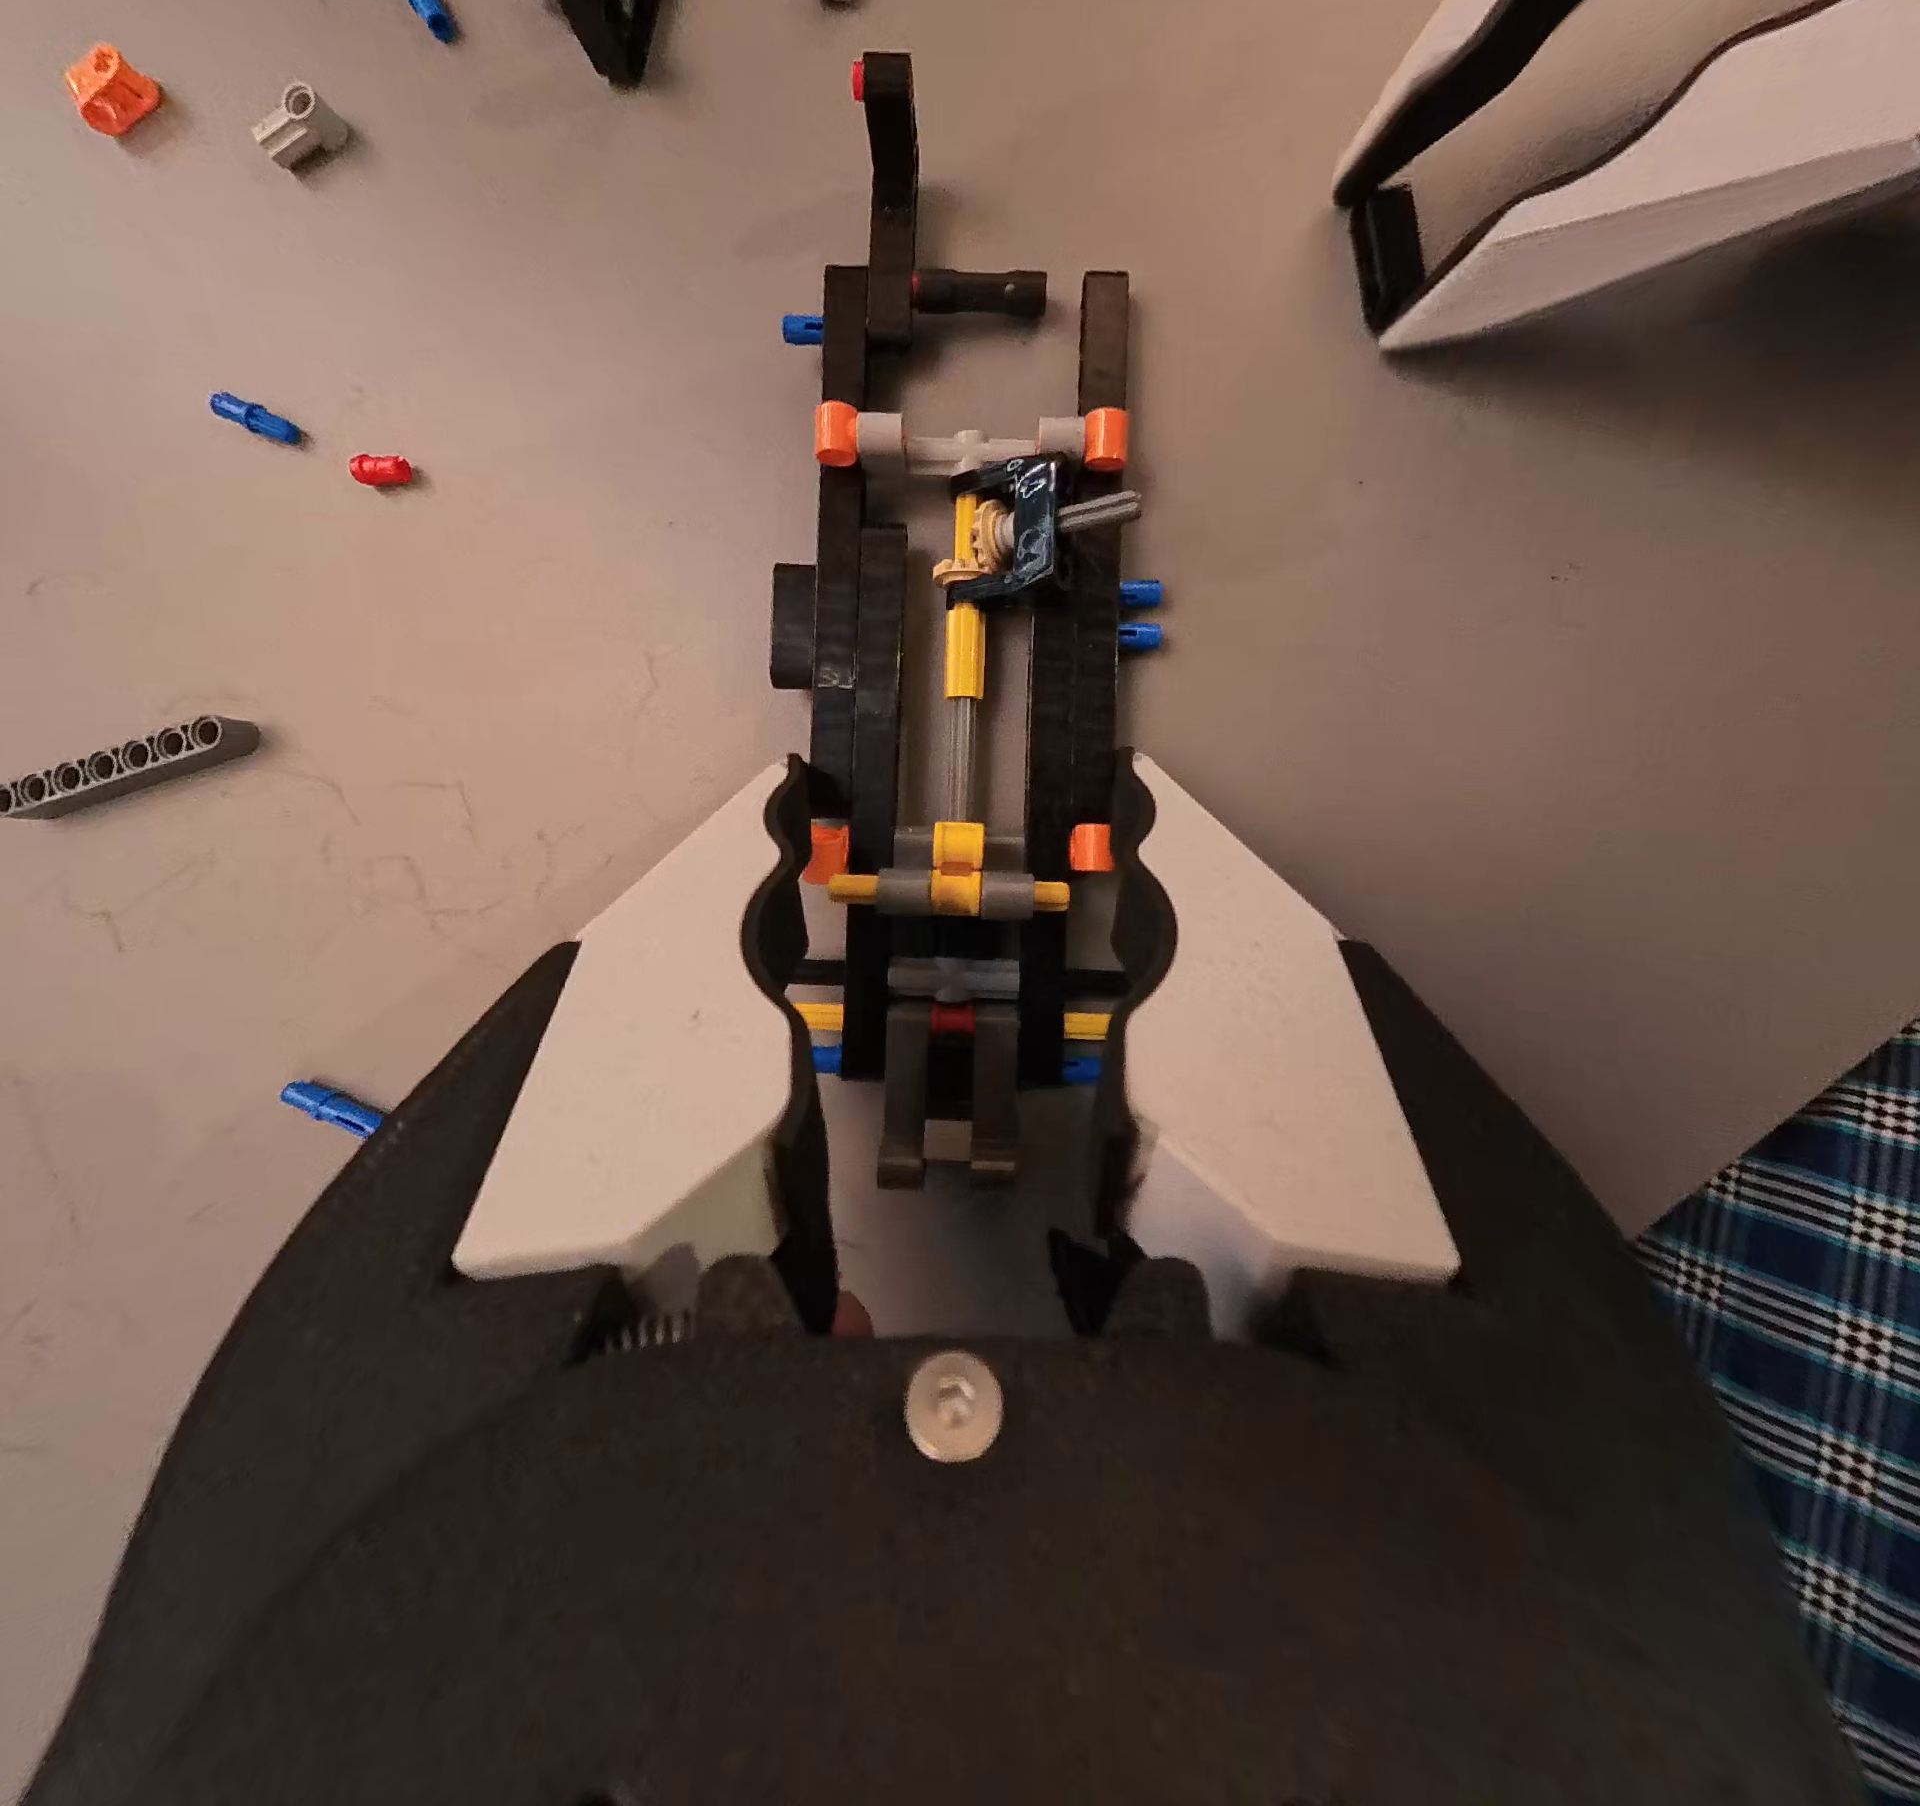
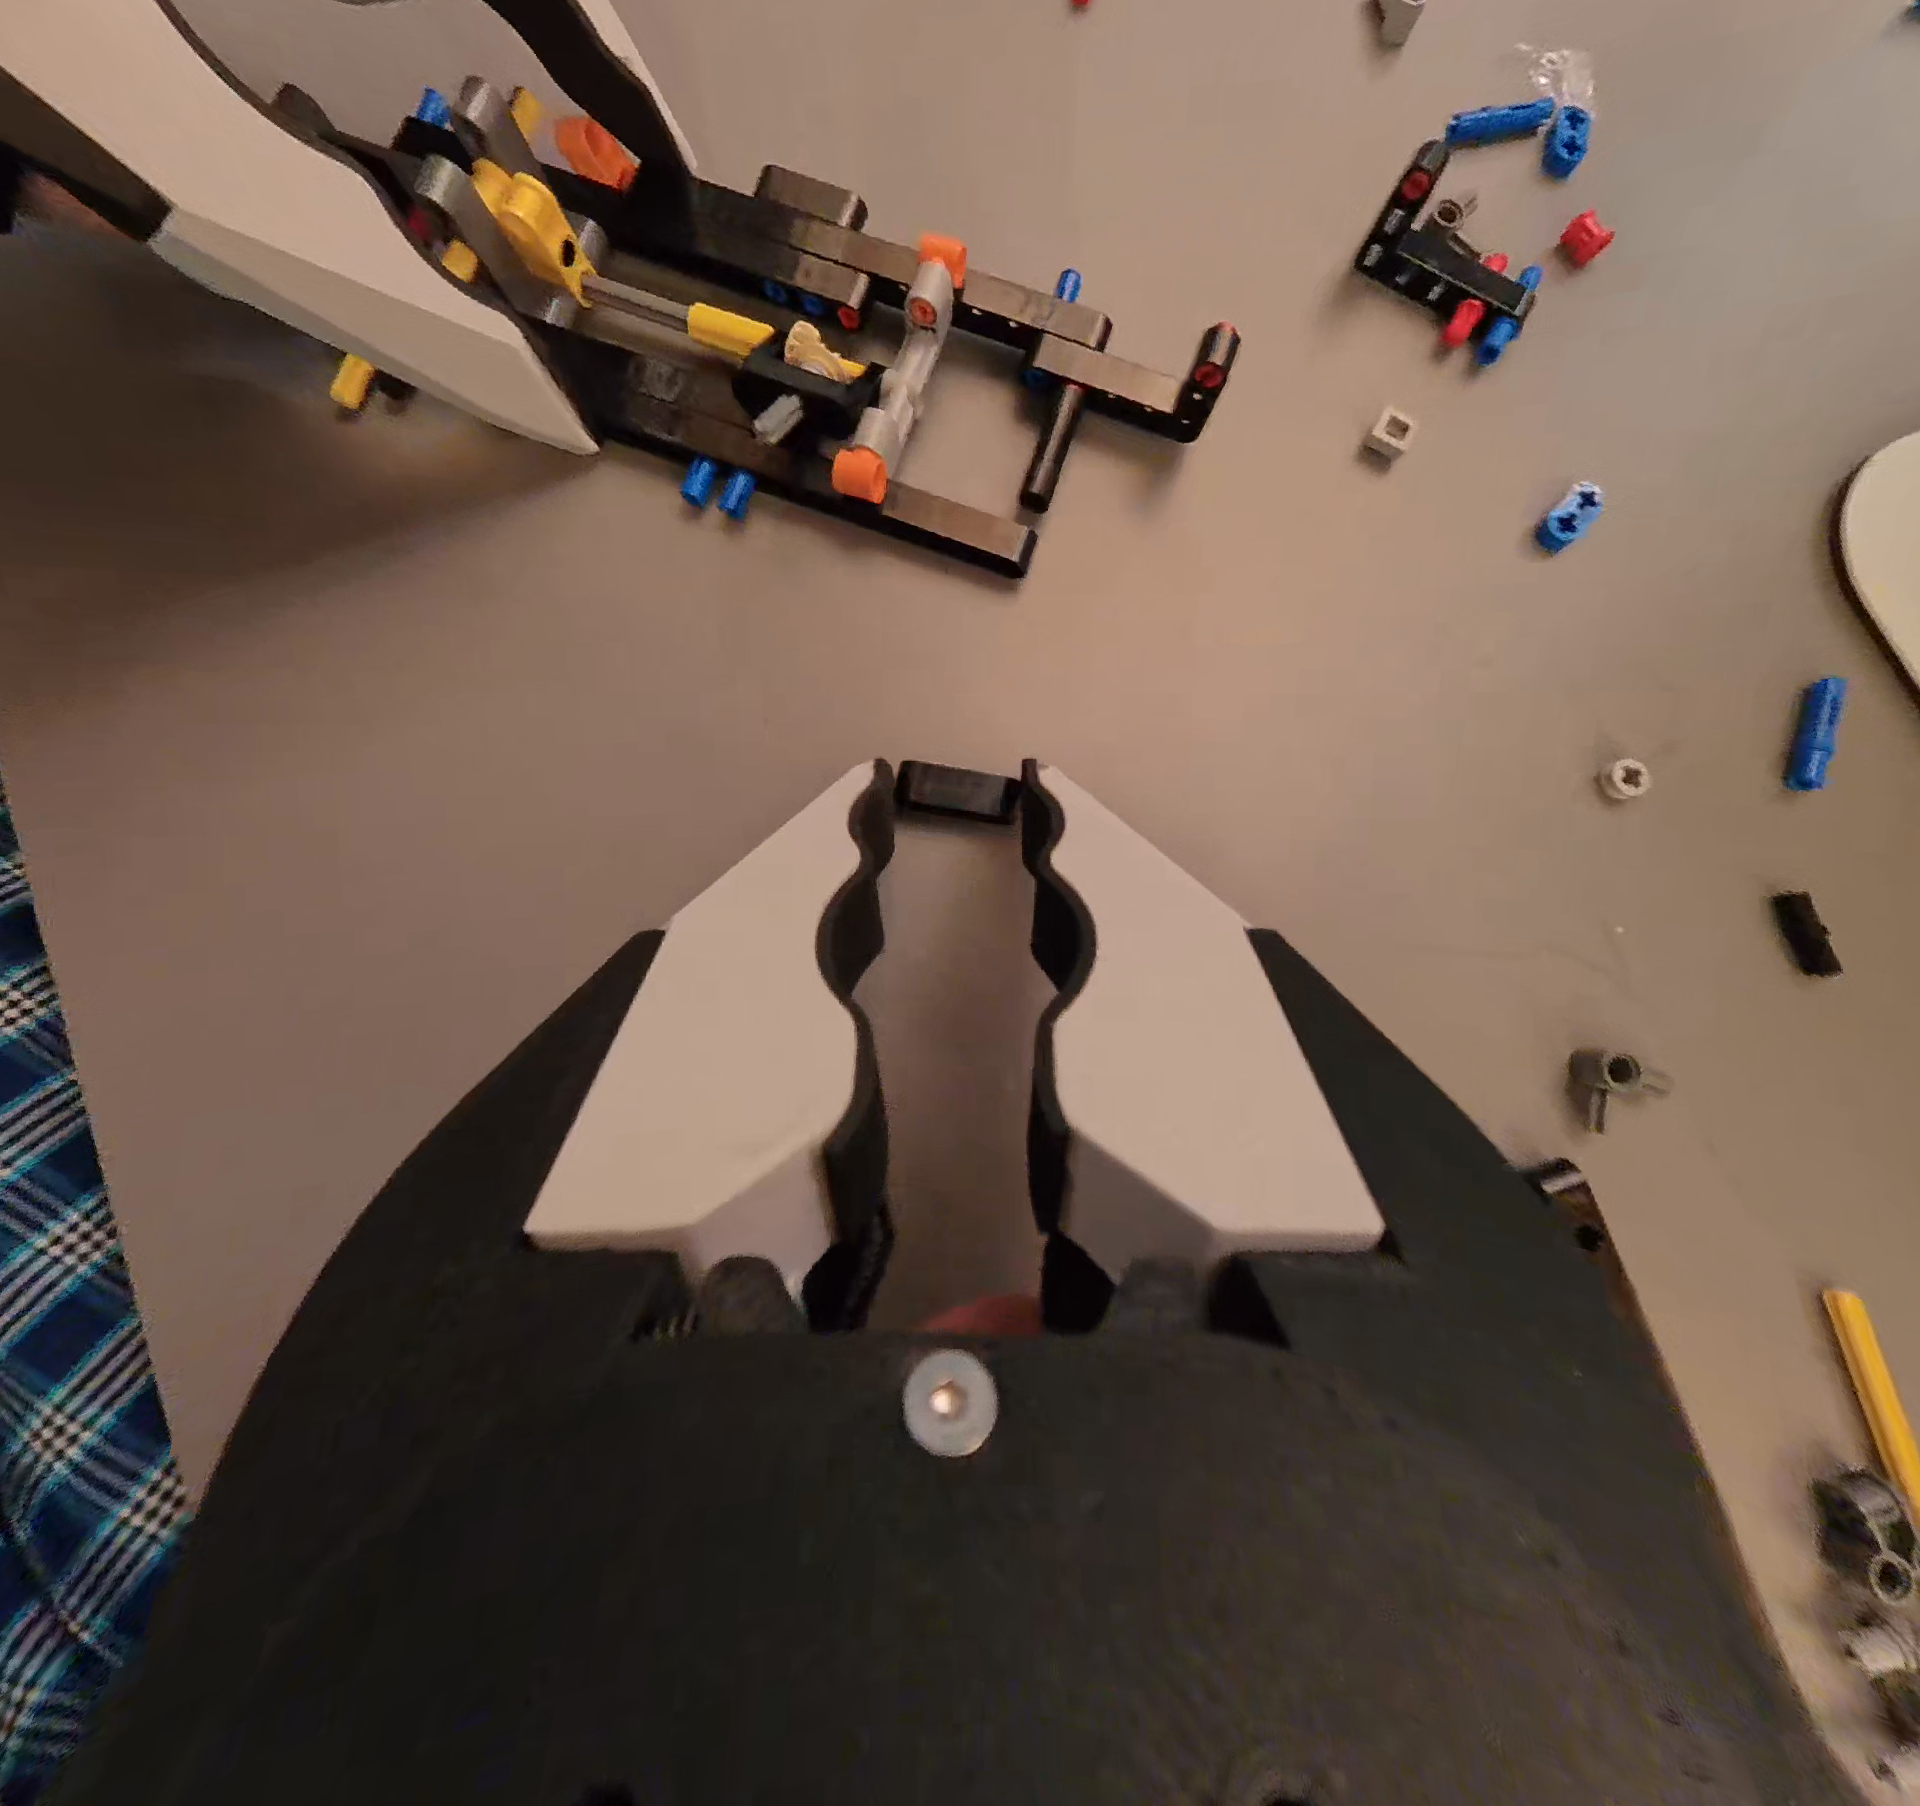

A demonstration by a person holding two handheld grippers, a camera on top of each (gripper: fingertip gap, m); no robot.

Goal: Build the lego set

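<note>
**Left gripper clamps the frame; right gripper pinches a small black piece**

The frame [image 1: 966,676], a long black lego chassis with two side beams, lies flat on the grey table [image 1: 416,925]. In the left wrist view its long axis runs straight away from the camera, in line with the fingers. Its near end, with the yellow cross-axle [image 1: 951,891], sits between the fingers; the far end carries a bent black beam [image 1: 891,187] reaching farther up the table. A yellow and grey shaft [image 1: 964,655] runs down the middle, between the side beams.

The left gripper [image 1: 961,821] is closed on the frame's near end, its jaws about as wide apart as the frame, the dark pads pressing the outer faces of both side beams. The right gripper [image 2: 957,788] is nearly closed, its tips squeezing a small black piece [image 2: 957,792] above bare table, well apart from the frame.

The right wrist view shows the frame [image 2: 831,374] from the side, pointing toward the lower right, with the left gripper [image 2: 499,229] over its left end. It alone shows a second black sub-assembly [image 2: 1449,260], a yellow stick [image 2: 1870,1393] and a heap of grey parts [image 2: 1870,1569] at the right edge. The left wrist view alone shows a long grey beam [image 1: 130,764] at the left edge and an orange connector [image 1: 111,89]. Blue and red pins lie scattered in both views.
</note>
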